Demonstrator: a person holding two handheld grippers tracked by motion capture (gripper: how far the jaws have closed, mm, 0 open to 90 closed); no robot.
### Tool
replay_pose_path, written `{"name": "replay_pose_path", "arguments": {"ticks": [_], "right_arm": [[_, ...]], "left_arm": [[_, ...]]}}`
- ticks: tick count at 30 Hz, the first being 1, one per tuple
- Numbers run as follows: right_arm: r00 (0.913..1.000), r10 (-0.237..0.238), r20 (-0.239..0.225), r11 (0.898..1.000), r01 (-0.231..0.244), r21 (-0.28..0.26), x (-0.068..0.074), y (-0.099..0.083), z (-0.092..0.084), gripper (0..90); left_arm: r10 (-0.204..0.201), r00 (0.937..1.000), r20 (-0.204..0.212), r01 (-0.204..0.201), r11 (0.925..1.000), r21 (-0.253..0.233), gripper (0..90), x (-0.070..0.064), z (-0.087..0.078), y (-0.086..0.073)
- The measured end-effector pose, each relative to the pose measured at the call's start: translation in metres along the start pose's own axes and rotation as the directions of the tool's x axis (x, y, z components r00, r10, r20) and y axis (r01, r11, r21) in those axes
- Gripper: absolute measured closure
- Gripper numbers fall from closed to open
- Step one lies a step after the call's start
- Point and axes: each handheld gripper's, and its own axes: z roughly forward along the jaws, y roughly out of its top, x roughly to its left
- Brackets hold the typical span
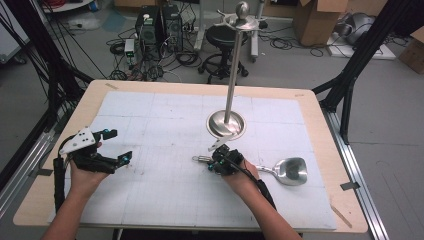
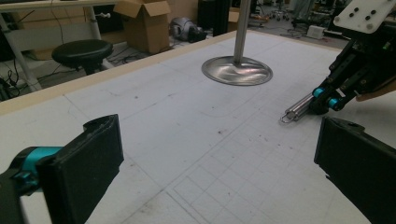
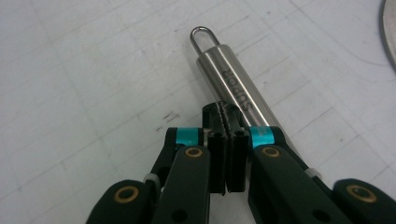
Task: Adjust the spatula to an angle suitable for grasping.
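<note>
steel handle (image 3: 236,84) sat right at the tips of the right gripper (image 3: 226,114), whose jaws were pressed together with no gap between the pads; whether they pinched the handle or merely lay over it, hard to call from that close view. the handle's wire loop (image 3: 204,37) pointed away from the jaws, low over the white gridded mat (image 3: 84,93). from above, the right gripper (image 1: 212,161) was near the middle of the table (image 1: 320,107), with the handle (image 1: 200,159) poking out to its left and the utensil's shiny scoop head (image 1: 291,170) lying on the mat on the far side of the hand. the left gripper (image 1: 120,145) hung well apart at the table's left, jaws spread wide with nothing between them, as its own view confirmed with both black pads (image 2: 93,154) far apart. just beyond the right gripper stood the metal stand (image 1: 227,122), round base on the mat, pole upright.
</note>
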Motion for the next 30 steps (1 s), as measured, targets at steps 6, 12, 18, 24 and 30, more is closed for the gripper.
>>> {"name": "replay_pose_path", "arguments": {"ticks": [6,12,18,24,30], "right_arm": [[0.9998,0.018,0.012,1.0,-0.018,-0.012,-0.007,0.004,0.004,90.0],[0.9993,0.03,0.02,0.999,-0.03,-0.011,-0.012,0.006,0.005,90.0],[0.9984,0.05,0.028,0.999,-0.05,-0.016,-0.017,0.008,0.007,90.0],[0.9979,0.065,0.003,0.998,-0.065,-0.021,-0.017,0.008,0.003,87.0],[0.9982,0.047,-0.037,0.995,-0.051,-0.09,-0.014,0.007,-0.017,79.6]], "left_arm": [[0.001,1.0,0.0,-0.001,1.0,0.001,1.7,0.0,0.0,0.0],[0.003,1.0,0.003,-0.003,1.0,0.002,1.7,0.0,0.001,0.0],[0.003,1.0,0.003,-0.003,1.0,0.001,1.7,0.0,0.001,0.0],[0.002,1.0,0.002,-0.002,1.0,0.002,1.7,0.0,0.001,0.0],[0.007,1.0,0.001,-0.007,0.9998,0.019,1.7,-0.001,0.002,-0.001]]}}
